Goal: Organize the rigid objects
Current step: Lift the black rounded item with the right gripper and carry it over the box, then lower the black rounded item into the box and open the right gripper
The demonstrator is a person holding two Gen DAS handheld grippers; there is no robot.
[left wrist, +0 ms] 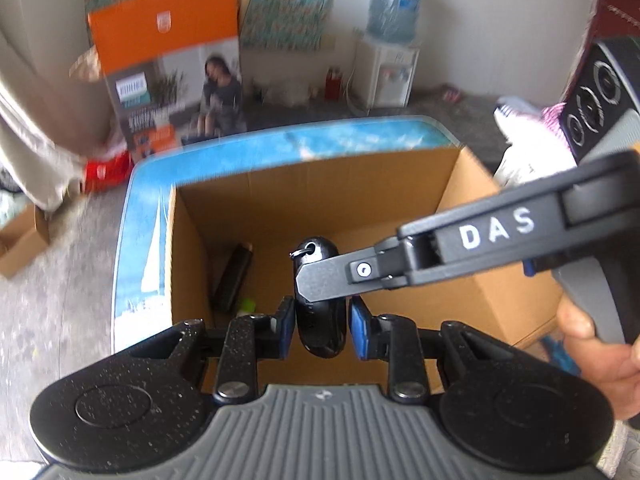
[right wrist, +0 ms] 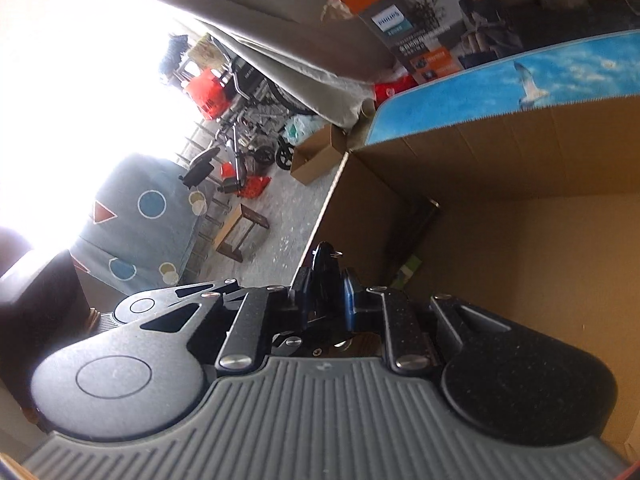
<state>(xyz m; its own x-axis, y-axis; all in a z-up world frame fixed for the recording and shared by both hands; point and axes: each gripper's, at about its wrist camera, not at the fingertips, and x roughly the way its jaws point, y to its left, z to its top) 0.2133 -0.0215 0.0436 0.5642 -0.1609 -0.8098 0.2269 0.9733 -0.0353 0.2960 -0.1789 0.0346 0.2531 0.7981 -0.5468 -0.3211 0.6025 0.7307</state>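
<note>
A glossy black oval key fob (left wrist: 320,338) with a small metal ring hangs over an open cardboard box (left wrist: 280,200). My left gripper (left wrist: 322,312) is shut on its lower half, with the blue pads against its sides. From the right, my right gripper (left wrist: 316,280) reaches across and is shut on the fob's upper part, just below the ring. In the right wrist view the fob (right wrist: 325,264) stands between that gripper's (right wrist: 324,286) pads, above the box's left wall (right wrist: 360,208). A black cylinder (left wrist: 234,276) and a small green item (left wrist: 246,304) lie on the box floor.
The box stands on a table mat (left wrist: 144,240) printed with a blue sea picture. A hand (left wrist: 592,352) grasps the right gripper's handle. Behind are an orange carton (left wrist: 160,40), a water dispenser (left wrist: 388,72) and a small floor box (left wrist: 20,244). A wheelchair (right wrist: 256,120) stands by the bright window.
</note>
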